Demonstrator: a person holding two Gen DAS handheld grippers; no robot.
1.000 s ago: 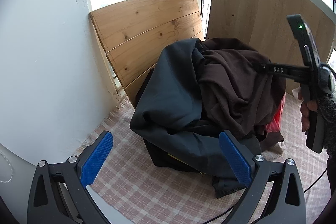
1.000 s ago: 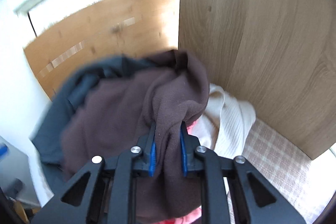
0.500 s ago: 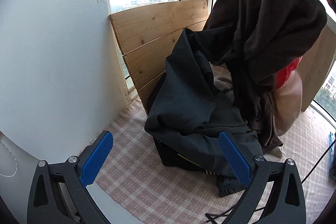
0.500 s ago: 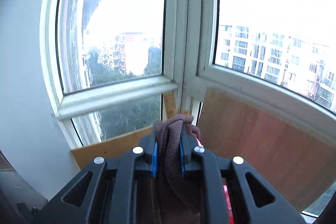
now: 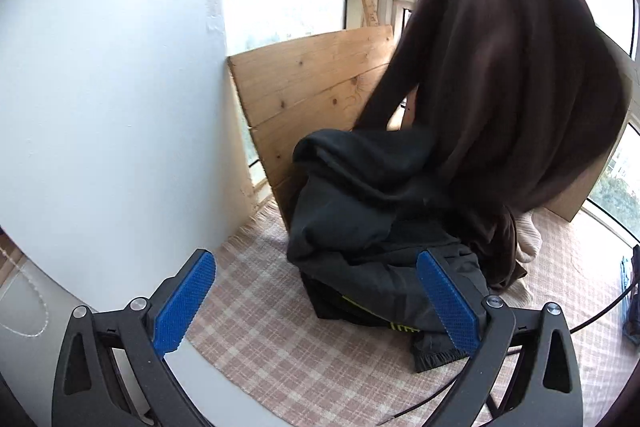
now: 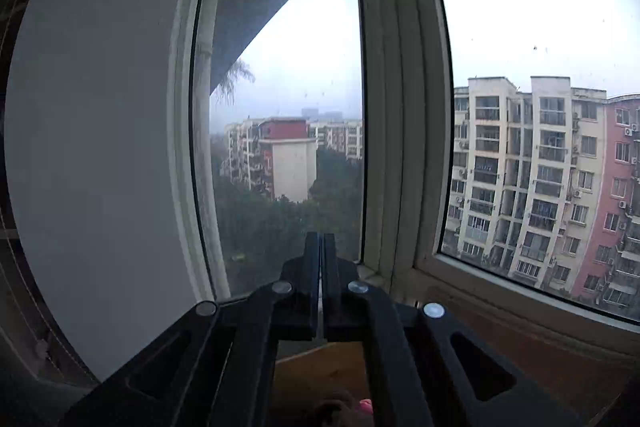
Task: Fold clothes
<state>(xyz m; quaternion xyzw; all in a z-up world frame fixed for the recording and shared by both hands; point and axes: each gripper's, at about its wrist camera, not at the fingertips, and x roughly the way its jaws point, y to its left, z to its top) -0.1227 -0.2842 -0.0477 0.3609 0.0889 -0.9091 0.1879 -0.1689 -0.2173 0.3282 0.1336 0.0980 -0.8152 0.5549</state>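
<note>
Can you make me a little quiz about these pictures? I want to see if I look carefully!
1. True or false: the left gripper is open and holds nothing.
2. Which one hangs up in the air? A: the brown garment. B: the dark grey garment. C: neither.
3. What pattern is on the pink cloth under the pile?

Key: 1 true. 2 A. 3 checks.

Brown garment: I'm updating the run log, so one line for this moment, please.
brown garment raised over clothes pile | left gripper open, empty | right gripper shut
</note>
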